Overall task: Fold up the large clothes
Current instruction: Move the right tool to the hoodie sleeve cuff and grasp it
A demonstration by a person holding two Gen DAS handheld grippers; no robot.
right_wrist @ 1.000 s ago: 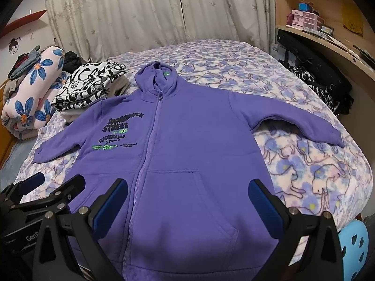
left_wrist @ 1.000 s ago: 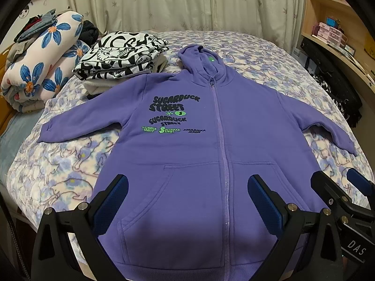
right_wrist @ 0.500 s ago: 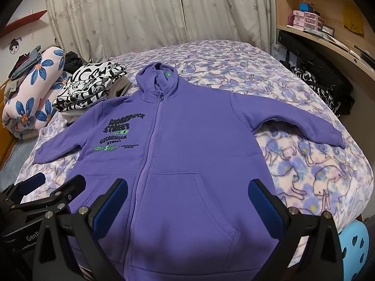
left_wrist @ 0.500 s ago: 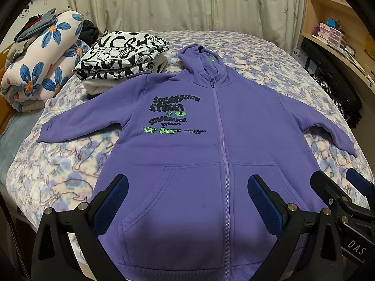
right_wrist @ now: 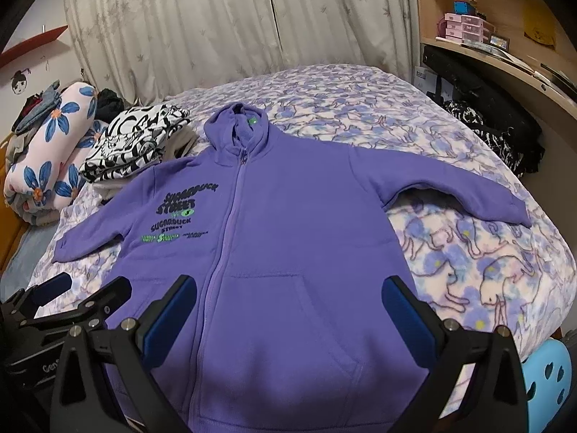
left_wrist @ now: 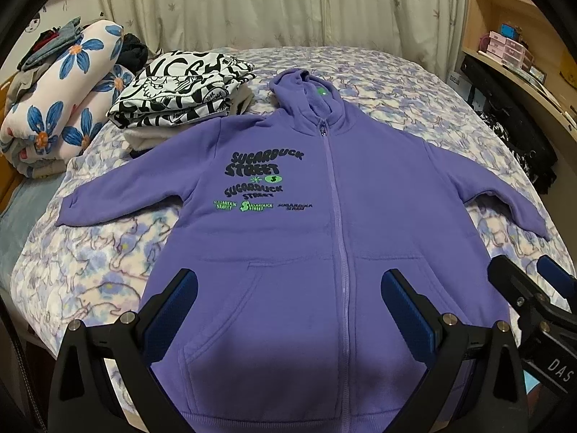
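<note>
On the bed (left_wrist: 90, 270), covered by a blanket printed with pale purple animals, a purple zip hoodie (left_wrist: 324, 252) is lying flat, front up, zipped, sleeves spread left and right, hood pointing to the far side. At the far left, a folded black-and-white garment (left_wrist: 180, 90) is sitting beside a rolled flowered quilt (left_wrist: 61, 101). Cream curtains (right_wrist: 234, 25) are hanging behind the bed, and wooden shelves (right_wrist: 487, 47) are running along the right wall. The left gripper (left_wrist: 288, 310) and right gripper (right_wrist: 288, 310) are hovering over the hoodie's near hem, both spread wide and gripping nothing.
</note>
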